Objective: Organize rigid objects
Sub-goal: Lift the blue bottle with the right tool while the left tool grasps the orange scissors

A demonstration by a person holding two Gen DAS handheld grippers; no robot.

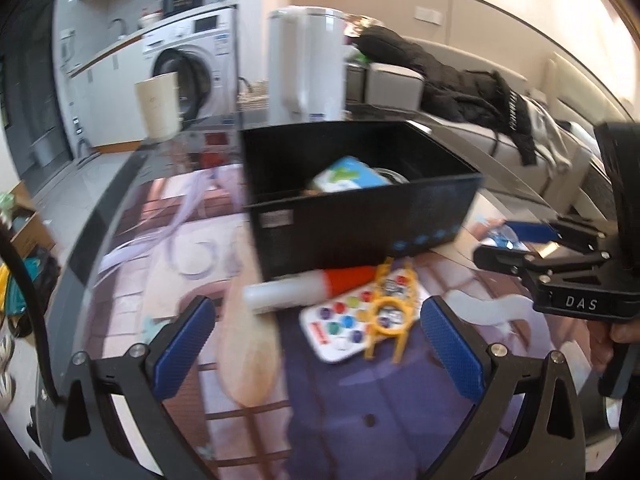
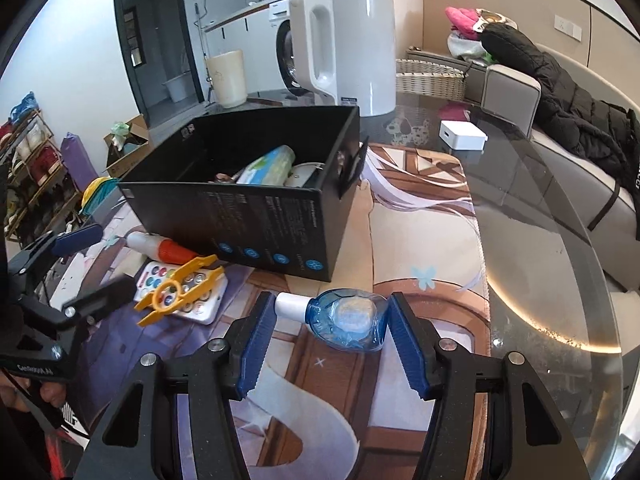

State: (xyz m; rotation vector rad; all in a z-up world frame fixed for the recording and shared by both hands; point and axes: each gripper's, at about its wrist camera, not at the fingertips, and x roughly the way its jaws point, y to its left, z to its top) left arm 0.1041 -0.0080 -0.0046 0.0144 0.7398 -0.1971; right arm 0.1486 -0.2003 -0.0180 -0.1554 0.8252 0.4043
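While gripped, bottle (image 2: 346,322) (blue) between claw (image 2: 330,336) pads.

Black gripper (image 2: 328,340) frames, ribbed blue jaws.

Loose items beside a black box (image 2: 256,216) on a printed mat

A blue bottle (image 2: 346,318) with a white cap lies on its side before the box. A white tube (image 2: 158,249) with a red cap, a yellow plastic tool (image 2: 176,290) and a button remote (image 2: 182,294) lie left; the box holds a few items.
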